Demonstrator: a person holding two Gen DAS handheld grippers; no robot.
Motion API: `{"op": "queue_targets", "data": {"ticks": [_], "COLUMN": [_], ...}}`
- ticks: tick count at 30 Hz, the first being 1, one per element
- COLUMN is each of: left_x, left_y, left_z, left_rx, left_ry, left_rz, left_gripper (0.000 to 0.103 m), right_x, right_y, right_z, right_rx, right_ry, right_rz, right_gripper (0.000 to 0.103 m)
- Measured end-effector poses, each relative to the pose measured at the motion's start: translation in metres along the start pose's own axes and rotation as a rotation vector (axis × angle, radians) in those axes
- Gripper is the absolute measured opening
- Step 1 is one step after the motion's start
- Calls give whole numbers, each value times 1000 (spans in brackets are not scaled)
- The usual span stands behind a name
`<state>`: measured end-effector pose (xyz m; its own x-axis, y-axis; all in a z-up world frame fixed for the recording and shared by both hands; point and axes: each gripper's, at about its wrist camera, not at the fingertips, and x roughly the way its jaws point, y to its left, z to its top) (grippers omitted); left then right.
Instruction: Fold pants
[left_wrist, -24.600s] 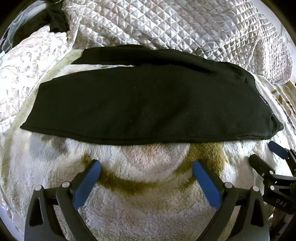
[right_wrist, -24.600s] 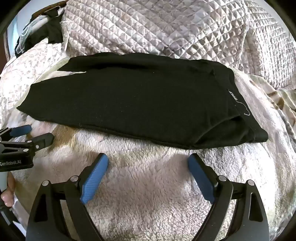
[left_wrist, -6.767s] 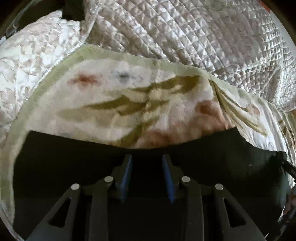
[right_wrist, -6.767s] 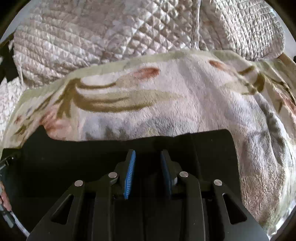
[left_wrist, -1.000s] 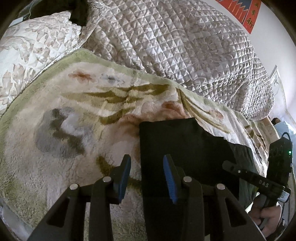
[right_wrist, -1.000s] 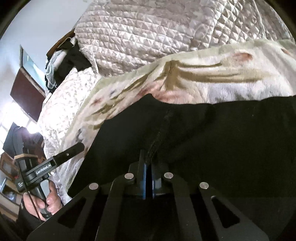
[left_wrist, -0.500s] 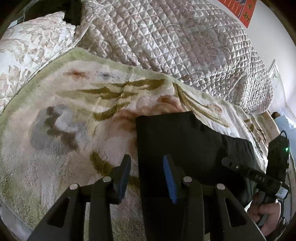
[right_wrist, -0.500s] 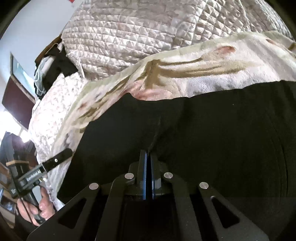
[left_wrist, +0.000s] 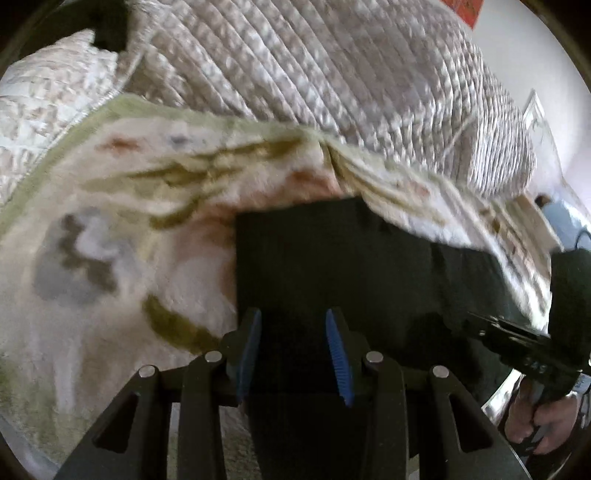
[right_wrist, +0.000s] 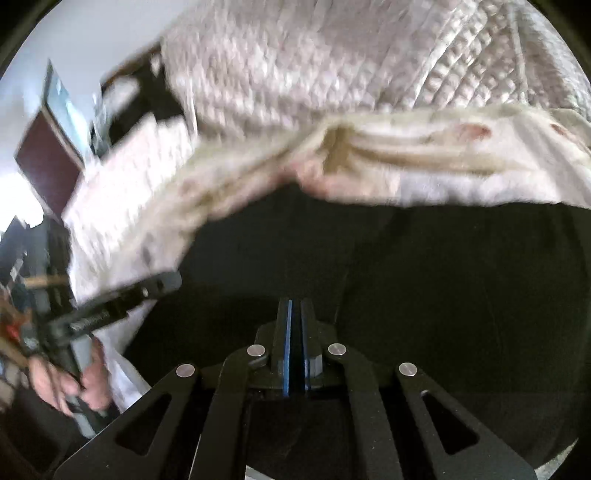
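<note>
The black pants (left_wrist: 332, 258) lie folded into a compact block on the fleece blanket (left_wrist: 110, 229). My left gripper (left_wrist: 293, 321) is partly open, its blue pads either side of the pants' near left edge, with nothing clamped. The right gripper appears at the right of the left wrist view (left_wrist: 517, 343). In the right wrist view the pants (right_wrist: 443, 280) fill the lower frame. My right gripper (right_wrist: 294, 314) is shut, pads together, over the black cloth; whether cloth is pinched between them is unclear. The left gripper shows at the left (right_wrist: 110, 306), held by a hand.
A quilted beige bedspread (left_wrist: 332, 74) is heaped behind the blanket. A floral pillow (left_wrist: 44, 110) lies at the far left. Dark clothing (left_wrist: 107, 26) sits at the top left. A dark framed panel (right_wrist: 48, 162) stands at the left in the right wrist view.
My left gripper has shifted right, so both pads now sit over the pants' left edge. The right wrist view has swung and is blurred. The right gripper stays shut.
</note>
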<state>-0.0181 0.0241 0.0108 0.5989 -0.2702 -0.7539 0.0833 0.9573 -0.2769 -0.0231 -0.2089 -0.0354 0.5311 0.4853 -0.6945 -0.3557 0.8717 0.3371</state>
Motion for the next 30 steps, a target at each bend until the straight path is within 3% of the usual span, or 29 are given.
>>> {"op": "queue_targets", "data": {"ticks": [4,10,12,15,23,30], "left_x": [0,17,36,45,24,-2], "left_y": [3,5,7,3,-6,-17], "left_z": [11,54,59,53,43,11], "left_rx": [-20,-24,-31,-1,36,64], "left_ry": [7,-17,34,41,-3,-24], "left_rz": [-16,-5,6,30,80,100], "left_gripper": [39,39,39,39,40,40], "right_x": [-9,2,14,25,1,-19], "right_y": [0,5,-1,-11,5,28], "right_z": [14,42,45,41,25,-5], "right_rx": [-10,-16,-3,18,-49,-135], "right_ry": [-52,-71,-40,-3,-66,-101], "right_rz": [-41,-76,-107,-115,-90,-110], "right_gripper": [3,6,15,24,24,24]}}
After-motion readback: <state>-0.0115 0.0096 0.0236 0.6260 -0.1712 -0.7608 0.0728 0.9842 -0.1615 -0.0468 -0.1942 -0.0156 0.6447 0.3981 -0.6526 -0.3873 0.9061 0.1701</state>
